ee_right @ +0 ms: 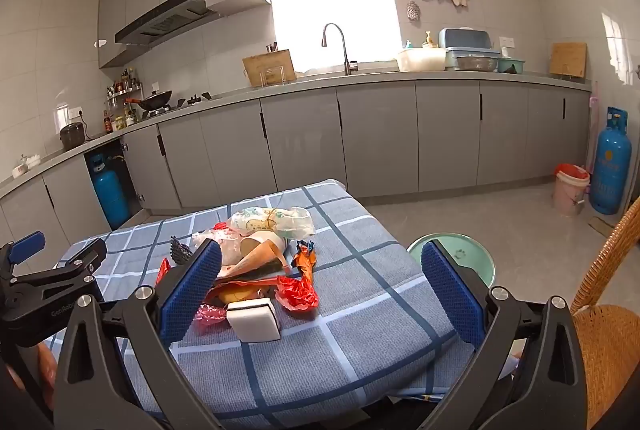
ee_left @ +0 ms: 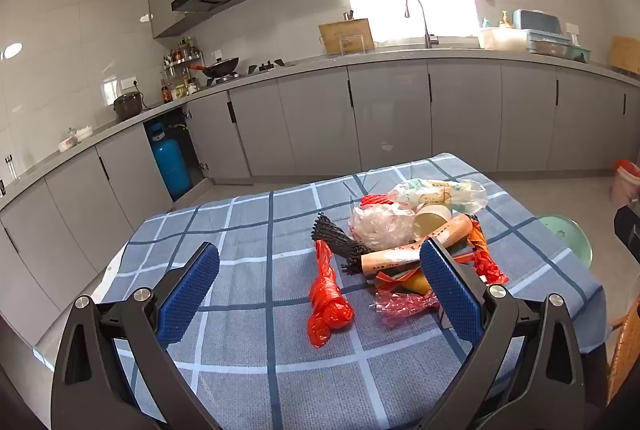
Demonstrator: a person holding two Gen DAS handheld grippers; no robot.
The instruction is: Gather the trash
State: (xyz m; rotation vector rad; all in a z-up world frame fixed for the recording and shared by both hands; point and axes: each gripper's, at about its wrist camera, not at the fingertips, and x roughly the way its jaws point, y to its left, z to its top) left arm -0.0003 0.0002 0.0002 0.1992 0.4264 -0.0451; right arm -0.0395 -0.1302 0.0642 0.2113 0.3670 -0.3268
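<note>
Trash (ee_left: 416, 234) heaped on a table (ee_left: 248, 310) covered with a blue checked cloth, seen from both hand-held grippers at the start of collection. The left gripper (ee_left: 320, 294) hovers over the near part of the table with its jaws spread wide and nothing between the pads; a twisted red plastic bag (ee_left: 328, 306) lies on the cloth just ahead of it, a little apart from the main heap. The right gripper (ee_right: 322, 296) is likewise spread wide and empty, tilted down toward the near side of the heap, where a white sponge block (ee_right: 254, 318) and a crumpled red wrapper (ee_right: 298, 292) lie closest. Farther back the heap holds a clear crumpled bag (ee_left: 380, 228), a dark net bundle (ee_left: 336, 238), an orange paper sleeve (ee_left: 416, 248), a paper cup (ee_left: 432, 220) and a printed white bag (ee_left: 436, 193), all touching or overlapping.

A green basin (ee_right: 476, 262) stands on the floor just beside the table's right edge, and a pink bin (ee_right: 570, 187) with a red liner stands near the far cabinets; which of these is meant to receive the trash cannot be told.

Step in hand, as judged: the approach, before any first grasp. The next move likely calls for lowering one gripper over a single loose piece, the red plastic bag for the left or the sponge block for the right, and pinching it low enough that the soft plastic does not slip out.
</note>
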